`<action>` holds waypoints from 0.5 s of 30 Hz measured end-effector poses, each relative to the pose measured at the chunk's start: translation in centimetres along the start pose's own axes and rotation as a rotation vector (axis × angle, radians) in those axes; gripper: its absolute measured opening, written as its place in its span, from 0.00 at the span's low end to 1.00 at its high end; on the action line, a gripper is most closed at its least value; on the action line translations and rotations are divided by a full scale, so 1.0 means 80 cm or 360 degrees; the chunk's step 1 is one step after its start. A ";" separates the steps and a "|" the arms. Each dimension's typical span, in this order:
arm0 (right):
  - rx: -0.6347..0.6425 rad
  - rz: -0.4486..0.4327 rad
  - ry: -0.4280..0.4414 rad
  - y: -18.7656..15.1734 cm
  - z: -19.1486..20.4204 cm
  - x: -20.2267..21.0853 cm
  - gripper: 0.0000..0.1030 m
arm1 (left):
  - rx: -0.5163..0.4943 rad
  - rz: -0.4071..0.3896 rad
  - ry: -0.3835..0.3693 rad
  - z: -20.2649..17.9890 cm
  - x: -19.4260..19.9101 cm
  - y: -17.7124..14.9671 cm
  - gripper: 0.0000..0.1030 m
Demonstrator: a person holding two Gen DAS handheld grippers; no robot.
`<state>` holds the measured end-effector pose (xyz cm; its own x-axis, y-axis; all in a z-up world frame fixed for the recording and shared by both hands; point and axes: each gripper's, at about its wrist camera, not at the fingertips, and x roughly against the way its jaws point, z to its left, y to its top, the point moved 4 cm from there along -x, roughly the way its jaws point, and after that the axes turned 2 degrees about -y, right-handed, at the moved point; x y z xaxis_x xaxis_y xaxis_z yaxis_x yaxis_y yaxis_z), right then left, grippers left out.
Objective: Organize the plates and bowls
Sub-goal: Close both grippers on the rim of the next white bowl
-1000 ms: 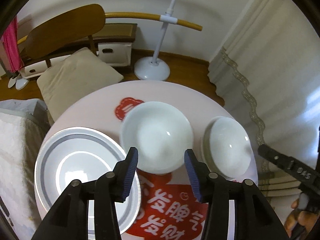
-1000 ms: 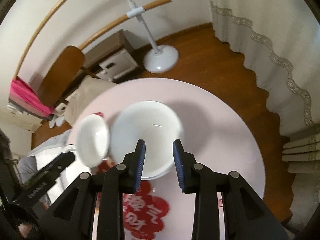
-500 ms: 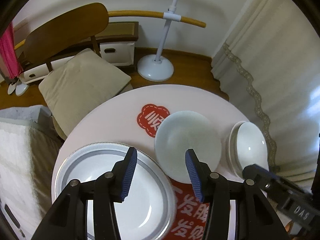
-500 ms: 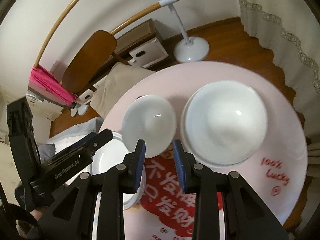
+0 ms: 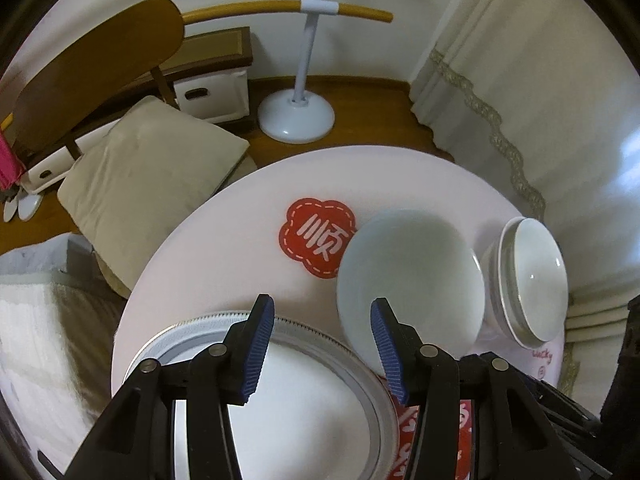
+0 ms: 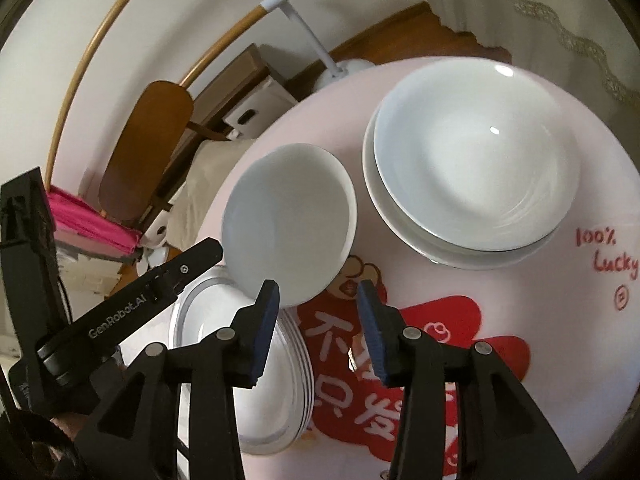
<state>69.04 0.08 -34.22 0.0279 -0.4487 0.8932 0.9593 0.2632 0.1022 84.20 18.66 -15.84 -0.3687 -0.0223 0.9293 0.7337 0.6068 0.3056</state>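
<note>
On a round pale pink table (image 5: 224,240) lies a stack of grey-rimmed white plates (image 5: 304,408) (image 6: 280,400). My left gripper (image 5: 322,344) hangs open above the stack's far rim with nothing between its pads. A small white bowl (image 5: 408,288) (image 6: 288,220) stands just right of its right finger; I cannot tell whether they touch. A larger white bowl (image 5: 536,276) (image 6: 476,168) sits nested in another white dish at the right. My right gripper (image 6: 318,320) hovers near the small bowl's near rim, its jaws opening, with only the red table print between them.
Beyond the table's far edge stand a wooden chair with a beige cushion (image 5: 140,176), a white stand base (image 5: 296,118) and a low cabinet (image 5: 216,92). A cream curtain (image 5: 520,100) hangs at the right. Bedding lies at the left.
My left gripper has shifted left from over the small bowl to the plate stack. My right gripper has drawn back from the large bowl toward the small bowl, and its jaws have widened.
</note>
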 end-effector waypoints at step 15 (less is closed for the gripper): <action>0.0002 0.0000 -0.0068 0.023 -0.015 -0.056 0.30 | -0.0112 0.0134 -0.0032 -0.015 -0.071 0.042 0.41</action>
<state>71.01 1.56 -38.53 0.0160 -0.4116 0.9112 0.9589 0.2645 0.1027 89.40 19.88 -19.82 -0.3150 0.0430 0.9481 0.8006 0.5485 0.2411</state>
